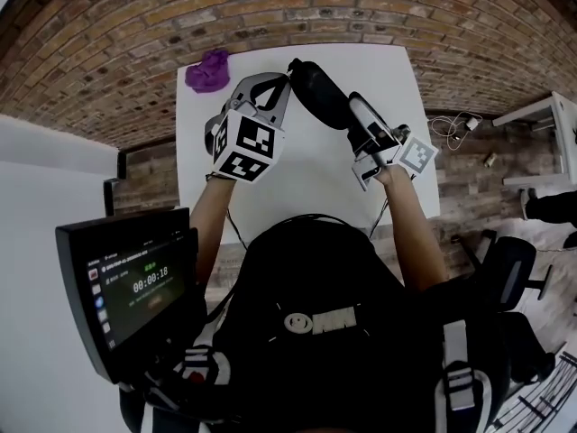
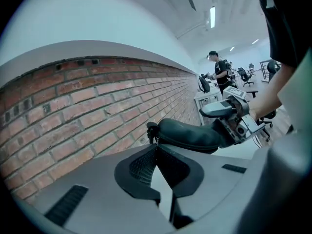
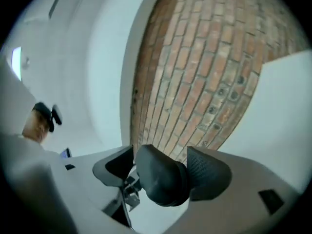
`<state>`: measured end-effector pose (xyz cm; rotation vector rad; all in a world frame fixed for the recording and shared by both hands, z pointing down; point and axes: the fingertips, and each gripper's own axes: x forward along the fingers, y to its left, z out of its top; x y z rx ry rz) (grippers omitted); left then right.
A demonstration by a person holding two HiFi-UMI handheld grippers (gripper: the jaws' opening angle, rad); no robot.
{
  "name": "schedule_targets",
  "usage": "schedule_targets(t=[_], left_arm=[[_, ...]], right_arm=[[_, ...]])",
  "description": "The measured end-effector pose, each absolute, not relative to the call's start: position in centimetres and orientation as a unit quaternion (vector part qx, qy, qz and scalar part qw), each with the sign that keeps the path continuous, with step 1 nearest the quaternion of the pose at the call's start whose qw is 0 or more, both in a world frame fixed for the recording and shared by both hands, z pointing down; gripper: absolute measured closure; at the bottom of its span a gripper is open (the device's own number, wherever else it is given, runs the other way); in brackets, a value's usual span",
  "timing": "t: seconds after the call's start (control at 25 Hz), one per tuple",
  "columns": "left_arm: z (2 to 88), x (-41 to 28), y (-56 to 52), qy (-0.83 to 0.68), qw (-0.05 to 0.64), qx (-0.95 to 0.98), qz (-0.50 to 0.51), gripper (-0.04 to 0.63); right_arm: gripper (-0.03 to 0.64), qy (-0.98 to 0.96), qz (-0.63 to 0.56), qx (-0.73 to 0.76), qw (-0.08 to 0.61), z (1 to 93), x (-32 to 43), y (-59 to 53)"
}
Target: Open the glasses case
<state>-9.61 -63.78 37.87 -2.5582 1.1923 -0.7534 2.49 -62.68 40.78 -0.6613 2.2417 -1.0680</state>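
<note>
The right tongs [image 3: 161, 169] stood wide, gripping one end of the black glasses case [image 3: 158, 182] above the white worktop [image 1: 311, 183]. The left tongs [image 2: 156, 146] were closed on its zipper pull [image 2: 152, 129]. Only the head view showed a purple cloth [image 1: 209, 70] farther back.

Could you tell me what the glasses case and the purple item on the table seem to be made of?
The glasses case: probably a stiff shell with a dark, matte, leather-like or rubbery skin; it keeps its rounded shape and shows only dull highlights. The purple item: likely soft cloth, since it lies crumpled in folds.
</note>
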Motion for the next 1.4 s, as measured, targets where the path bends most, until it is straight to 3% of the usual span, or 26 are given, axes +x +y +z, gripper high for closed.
schedule_targets(t=[0.12, 0.32, 0.52, 0.8, 0.88, 0.92, 1.0, 1.24, 1.4], left_arm=[[37.8, -10.2, -64.2, 0.431, 0.091, -0.863, -0.248, 0.592], [37.0, -10.6, -64.7, 0.455, 0.073, -0.859, -0.223, 0.592], [36.4, -8.8, -64.1, 0.441, 0.081, -0.867, -0.215, 0.592], [37.7, -5.9, -62.1, 0.395, 0.091, -0.886, -0.224, 0.592], [38.0, -5.3, -61.7, 0.385, 0.096, -0.889, -0.228, 0.592], [38.1, -5.0, -61.6, 0.380, 0.102, -0.890, -0.233, 0.592], [38.6, -4.7, -61.4, 0.371, 0.111, -0.889, -0.245, 0.592], [38.7, -5.4, -61.6, 0.360, 0.112, -0.892, -0.249, 0.592], [37.8, -3.9, -60.2, 0.326, 0.139, -0.903, -0.244, 0.592]], right_arm=[[0.290, 0.736, -0.487, -0.278, 0.379, 44.3, 4.9, -63.0], [0.171, 0.658, -0.548, -0.257, 0.448, 46.2, 3.6, -62.7], [0.134, 0.628, -0.565, -0.215, 0.490, 44.5, 0.2, -64.3], [0.133, 0.551, -0.564, -0.217, 0.576, 42.1, 0.5, -66.6], [0.151, 0.550, -0.553, -0.246, 0.575, 42.0, 1.0, -66.9], [0.247, 0.550, -0.546, -0.263, 0.574, 42.1, 1.6, -67.0], [0.299, 0.565, -0.532, -0.280, 0.566, 42.0, 2.4, -67.2], [0.344, 0.723, -0.443, -0.264, 0.459, 37.8, 2.5, -65.8], [0.341, 0.728, -0.409, -0.230, 0.500, 35.6, 3.2, -65.0]])
